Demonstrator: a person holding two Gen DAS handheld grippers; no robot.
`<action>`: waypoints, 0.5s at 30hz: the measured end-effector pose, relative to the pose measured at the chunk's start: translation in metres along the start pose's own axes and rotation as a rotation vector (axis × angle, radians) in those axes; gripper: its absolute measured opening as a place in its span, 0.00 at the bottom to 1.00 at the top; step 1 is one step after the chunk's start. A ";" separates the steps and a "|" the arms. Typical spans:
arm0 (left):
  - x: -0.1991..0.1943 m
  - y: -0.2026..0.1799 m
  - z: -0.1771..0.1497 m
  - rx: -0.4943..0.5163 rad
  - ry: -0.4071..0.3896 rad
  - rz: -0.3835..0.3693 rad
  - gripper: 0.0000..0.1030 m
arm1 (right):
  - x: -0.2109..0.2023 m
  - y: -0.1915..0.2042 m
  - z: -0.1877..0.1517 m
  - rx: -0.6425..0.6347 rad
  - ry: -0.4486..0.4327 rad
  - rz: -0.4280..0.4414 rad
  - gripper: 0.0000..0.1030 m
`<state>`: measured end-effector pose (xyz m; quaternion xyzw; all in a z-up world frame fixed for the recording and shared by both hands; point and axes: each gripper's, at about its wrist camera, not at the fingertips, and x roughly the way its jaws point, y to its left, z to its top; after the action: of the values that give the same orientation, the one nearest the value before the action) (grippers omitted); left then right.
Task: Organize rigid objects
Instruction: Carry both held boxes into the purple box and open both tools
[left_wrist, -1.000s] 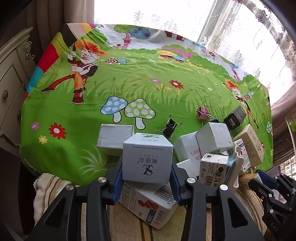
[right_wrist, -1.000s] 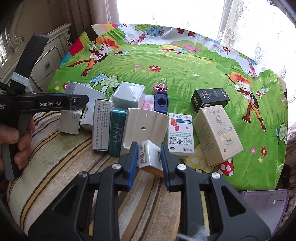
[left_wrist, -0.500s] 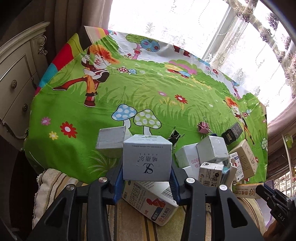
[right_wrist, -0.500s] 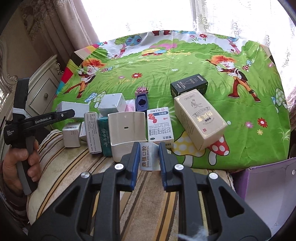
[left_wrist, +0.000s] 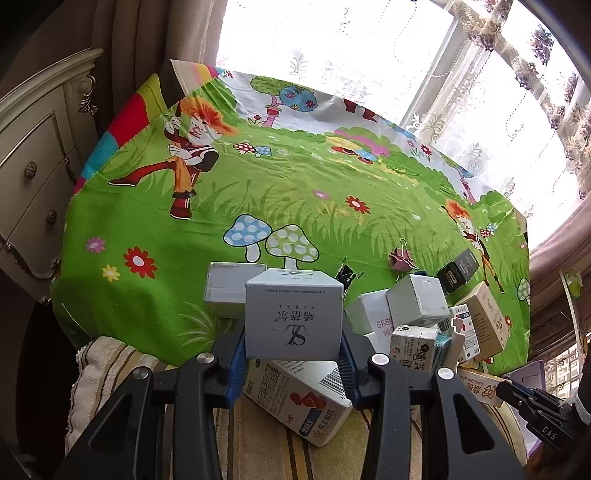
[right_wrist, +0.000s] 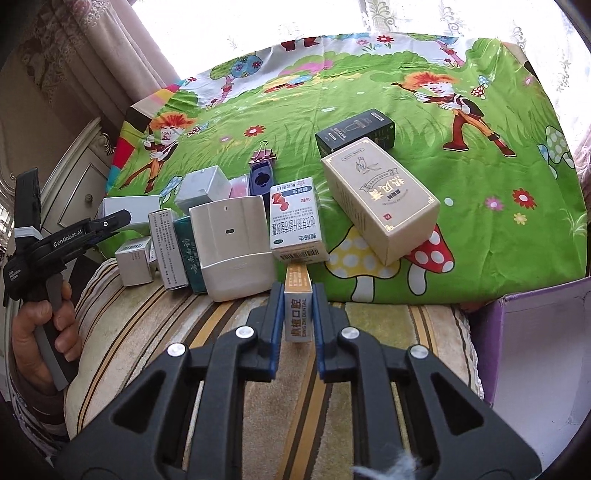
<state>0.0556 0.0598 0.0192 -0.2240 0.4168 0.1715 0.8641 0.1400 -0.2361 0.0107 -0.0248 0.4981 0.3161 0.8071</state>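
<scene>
Since the earlier frame the right tongs (right_wrist: 298, 314) have just been closing and now pinch the slim dental box (right_wrist: 297, 306) near the striped cushion (right_wrist: 147, 332). Left tongs (left_wrist: 293, 354) clamp the grey box (left_wrist: 293, 317) above the pile. Carry both level toward the purple bin (right_wrist: 535, 332), right.

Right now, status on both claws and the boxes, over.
Left claw shut on grey box, lifted over the pile. Right claw shut on slim dental box. Purple bin at right, path clear.
</scene>
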 end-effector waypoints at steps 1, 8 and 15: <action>-0.003 -0.001 0.000 0.002 -0.010 0.001 0.42 | -0.002 0.000 -0.001 0.000 -0.007 -0.002 0.17; -0.028 -0.013 -0.003 0.028 -0.079 -0.013 0.42 | -0.031 -0.008 -0.008 0.036 -0.099 0.012 0.17; -0.051 -0.055 -0.016 0.097 -0.104 -0.096 0.41 | -0.073 -0.027 -0.026 0.110 -0.188 0.010 0.17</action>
<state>0.0411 -0.0003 0.0647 -0.1923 0.3678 0.1208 0.9017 0.1120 -0.3024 0.0500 0.0517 0.4369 0.2934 0.8487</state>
